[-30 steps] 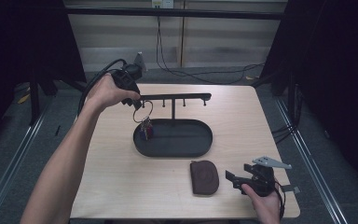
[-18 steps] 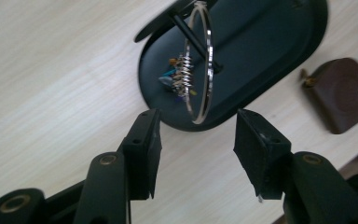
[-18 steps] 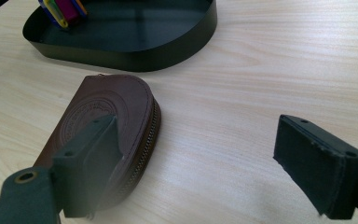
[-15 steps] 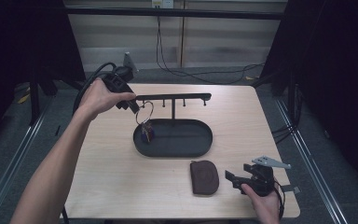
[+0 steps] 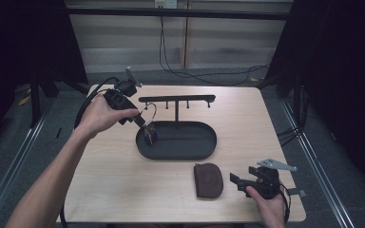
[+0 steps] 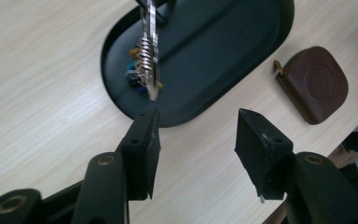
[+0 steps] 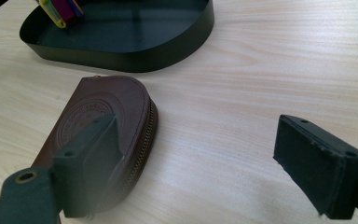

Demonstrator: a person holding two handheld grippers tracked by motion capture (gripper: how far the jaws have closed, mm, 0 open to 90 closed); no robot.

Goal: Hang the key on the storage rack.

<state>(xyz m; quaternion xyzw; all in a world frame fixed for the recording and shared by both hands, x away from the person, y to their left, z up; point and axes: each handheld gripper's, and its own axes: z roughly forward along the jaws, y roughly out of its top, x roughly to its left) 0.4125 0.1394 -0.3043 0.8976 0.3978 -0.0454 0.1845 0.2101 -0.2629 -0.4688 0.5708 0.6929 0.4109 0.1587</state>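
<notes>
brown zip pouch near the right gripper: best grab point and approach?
Judgement: take the brown pouch across its rounded, zipped edge, coming from its right side, where the right gripper sits open. It lies flat on the table, so only the thin rim gives both jaws purchase; one jaw already overlaps it.

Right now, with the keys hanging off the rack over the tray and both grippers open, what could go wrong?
1. The left gripper is open and close below the hanging keys; a nudge could swing them or knock them off the rack.
2. The keys hang over the very end of the black tray, so if they drop they might land on the table.
3. The right gripper has one jaw over the brown pouch; moving forward might shove it.
</notes>
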